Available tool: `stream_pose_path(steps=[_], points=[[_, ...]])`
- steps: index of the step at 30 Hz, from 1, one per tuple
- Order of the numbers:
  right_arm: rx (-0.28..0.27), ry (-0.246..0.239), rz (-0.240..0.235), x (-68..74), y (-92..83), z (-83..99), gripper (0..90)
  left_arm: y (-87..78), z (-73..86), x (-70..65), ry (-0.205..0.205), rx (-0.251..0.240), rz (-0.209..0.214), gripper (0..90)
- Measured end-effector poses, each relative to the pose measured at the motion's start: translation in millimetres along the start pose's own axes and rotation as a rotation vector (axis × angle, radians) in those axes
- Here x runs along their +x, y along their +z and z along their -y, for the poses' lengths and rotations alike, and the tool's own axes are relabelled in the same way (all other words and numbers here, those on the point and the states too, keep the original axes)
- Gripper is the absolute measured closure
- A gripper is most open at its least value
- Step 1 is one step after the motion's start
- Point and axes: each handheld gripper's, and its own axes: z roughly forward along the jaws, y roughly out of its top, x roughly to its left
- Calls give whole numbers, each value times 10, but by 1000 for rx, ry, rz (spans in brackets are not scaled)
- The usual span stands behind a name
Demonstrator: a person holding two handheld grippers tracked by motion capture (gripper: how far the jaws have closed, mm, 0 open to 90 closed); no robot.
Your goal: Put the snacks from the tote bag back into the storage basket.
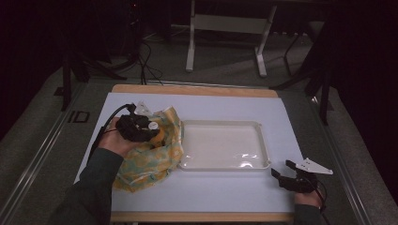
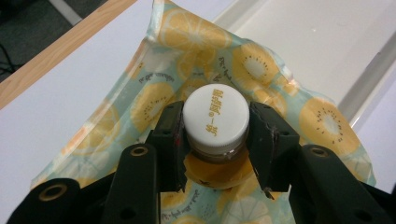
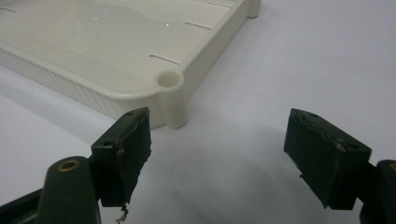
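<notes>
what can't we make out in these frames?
- Bottle body: left gripper view, hidden under its white cap and the left gripper; whether it stands in or on the bag is unclear.
- Bottle in the high view: covered by the gripper and hand.
- Cap print: too small to read.
- Tray far side: cut off by the top edge of the right gripper view.
</notes>
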Motion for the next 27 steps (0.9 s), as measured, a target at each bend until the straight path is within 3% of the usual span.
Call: stream_pose_path(steps=[10,12,15,16,18,20,27], points=[[-1,0,-1,0,0,0,224,13,-39,-11,-64,13,-24,586],[0,-1,0,0,0,0,224,7,-49,-3,-56,20,-4,583],[0,-2,0,0,1,0,224,-58,-39,64,-56,-31,58,594],[0,-2,0,0,0,0,224,-81,-34,83,-51,-47,72,605],[0,-2,0,1,2,0,224,-98,-23,102,-20,-36,59,604],[0,-2,0,1,2,0,224,-100,-12,116,2,-34,73,601],[2,-3,0,1,2,-1,224,-12,-10,131,56,-26,112,516]])
